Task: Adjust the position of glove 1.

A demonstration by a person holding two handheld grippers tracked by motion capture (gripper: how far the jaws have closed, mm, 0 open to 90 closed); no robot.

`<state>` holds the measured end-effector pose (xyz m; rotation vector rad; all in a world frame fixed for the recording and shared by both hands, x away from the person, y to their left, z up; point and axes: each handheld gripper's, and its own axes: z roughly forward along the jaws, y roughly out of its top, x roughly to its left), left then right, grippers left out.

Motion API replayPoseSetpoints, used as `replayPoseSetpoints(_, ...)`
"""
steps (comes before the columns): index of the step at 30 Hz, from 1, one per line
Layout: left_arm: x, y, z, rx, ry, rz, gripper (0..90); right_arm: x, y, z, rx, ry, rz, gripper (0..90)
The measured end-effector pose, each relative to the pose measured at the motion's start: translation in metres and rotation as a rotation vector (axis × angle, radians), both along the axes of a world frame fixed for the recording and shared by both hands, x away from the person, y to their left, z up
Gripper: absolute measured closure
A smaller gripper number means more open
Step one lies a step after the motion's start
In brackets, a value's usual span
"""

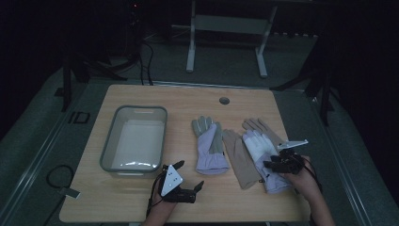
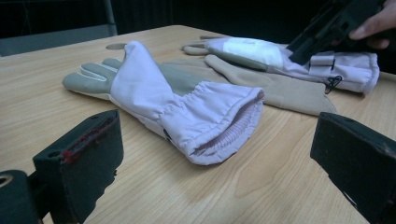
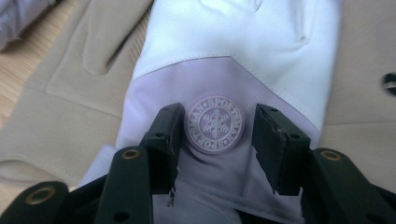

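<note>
Right gripper view | your right gripper (image 3: 217,140) parted, astride the lilac glove's (image 3: 233,70) "SPORTSMAN" snowflake badge (image 3: 214,124) | left gripper (image 1: 189,178) wide apart | wooden table (image 1: 141,96), dark room.

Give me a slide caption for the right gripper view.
Right tool lowered onto a lilac glove, open jaws straddling its round snowflake badge.

The high view is dim, its surroundings nearly black, and only the surface (image 1: 141,96) and a faint glare on the tub's (image 1: 134,136) floor catch light. The left gripper view is brighter and evenly lit, with soft shadows under the glove (image 2: 177,112) and the near claw blurred. The right gripper view is bright and sharp on the glove's badge (image 3: 215,123), with blurred edges.
</note>
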<state>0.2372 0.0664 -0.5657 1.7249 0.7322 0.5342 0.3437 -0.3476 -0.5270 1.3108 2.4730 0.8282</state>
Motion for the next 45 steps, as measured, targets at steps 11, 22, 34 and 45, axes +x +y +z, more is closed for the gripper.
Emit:
replayPoseSetpoints(11, 0.000, 0.000, 0.000, 0.000, 0.001, 0.002, 2.6, -0.015, 0.009, 0.001, -0.008, -0.064, -0.075, 74.9)
replayPoseSetpoints(22, 0.000, 0.000, 0.000, 0.000, 0.001, 0.005, 2.6, -0.037, 0.009, 0.039, 0.036, -0.133, -0.191, 79.4)
replayPoseSetpoints(34, 0.000, 0.000, 0.000, 0.001, 0.000, 0.002, 2.5, -0.037, 0.040, 0.095, 0.127, -0.228, -0.256, 79.4)
replayPoseSetpoints(45, -0.001, -0.001, 0.000, 0.008, -0.006, 0.004, 2.5, -0.015, 0.121, 0.112, 0.172, -0.216, -0.172, 79.4)
